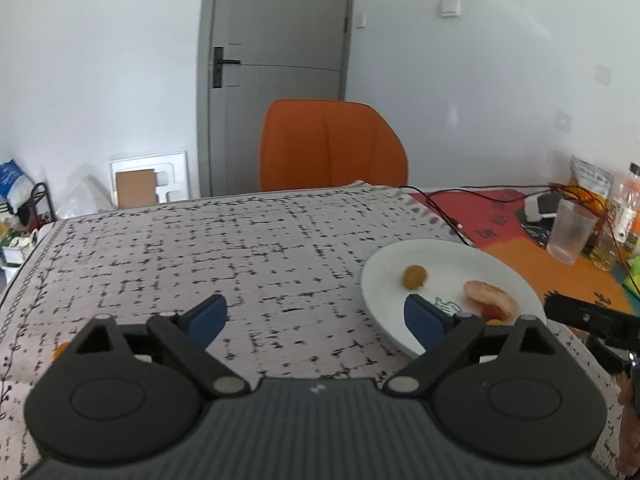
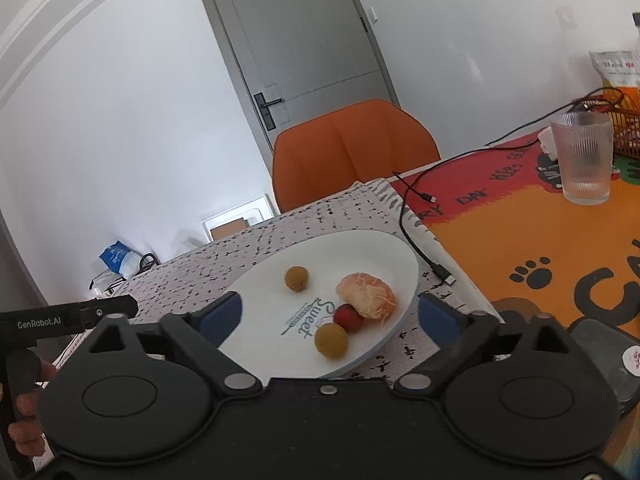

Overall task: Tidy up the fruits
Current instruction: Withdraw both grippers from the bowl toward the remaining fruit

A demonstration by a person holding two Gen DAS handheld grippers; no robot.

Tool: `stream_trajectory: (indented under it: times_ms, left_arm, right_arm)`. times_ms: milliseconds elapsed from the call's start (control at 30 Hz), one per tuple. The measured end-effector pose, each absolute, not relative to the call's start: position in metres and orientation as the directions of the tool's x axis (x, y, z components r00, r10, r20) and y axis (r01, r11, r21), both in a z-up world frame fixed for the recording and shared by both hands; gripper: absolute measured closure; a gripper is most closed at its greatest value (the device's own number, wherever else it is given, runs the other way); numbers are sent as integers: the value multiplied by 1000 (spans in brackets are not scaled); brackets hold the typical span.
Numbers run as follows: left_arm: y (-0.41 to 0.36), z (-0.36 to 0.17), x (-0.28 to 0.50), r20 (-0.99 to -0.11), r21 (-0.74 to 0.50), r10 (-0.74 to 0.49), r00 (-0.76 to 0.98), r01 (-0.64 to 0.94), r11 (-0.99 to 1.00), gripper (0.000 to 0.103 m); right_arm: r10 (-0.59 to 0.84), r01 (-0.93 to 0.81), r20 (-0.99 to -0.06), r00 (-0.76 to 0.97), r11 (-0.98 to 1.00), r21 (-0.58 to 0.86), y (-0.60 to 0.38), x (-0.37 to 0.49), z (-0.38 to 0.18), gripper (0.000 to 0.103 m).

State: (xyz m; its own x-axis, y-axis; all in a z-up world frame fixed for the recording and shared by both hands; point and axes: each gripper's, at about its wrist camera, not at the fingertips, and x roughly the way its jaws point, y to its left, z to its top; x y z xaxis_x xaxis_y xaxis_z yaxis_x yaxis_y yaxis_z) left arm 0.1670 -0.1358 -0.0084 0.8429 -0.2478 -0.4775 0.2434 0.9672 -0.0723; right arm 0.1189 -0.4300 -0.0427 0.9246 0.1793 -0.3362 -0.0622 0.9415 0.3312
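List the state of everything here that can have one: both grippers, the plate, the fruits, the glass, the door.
left gripper: open, empty
right gripper: open, empty
white plate: upright, holding four fruits
peeled orange: peeled, on the plate
red fruit: whole, touching the orange
two brown fruits: whole, apart
glass: upright, looks empty
door: closed

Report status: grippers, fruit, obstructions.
Left gripper and right gripper open, nothing between fingers. Peeled orange, red fruit, two brownish round fruits on white plate. Black cable beside plate.
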Motion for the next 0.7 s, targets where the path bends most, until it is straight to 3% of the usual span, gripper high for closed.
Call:
stream_trajectory:
  times_ms: [67,700]
  left_arm:
    - [-129,-7,165,-475,-77,-235,848,226,971,8]
    - [-74,-2,128,-461,-84,-161,873,138,987,8]
  right_arm:
    - [182,-68,-336,924,944,324,-426,118,-41,0]
    - [191,-87,-350,917,952,292,-390,98,-27,0]
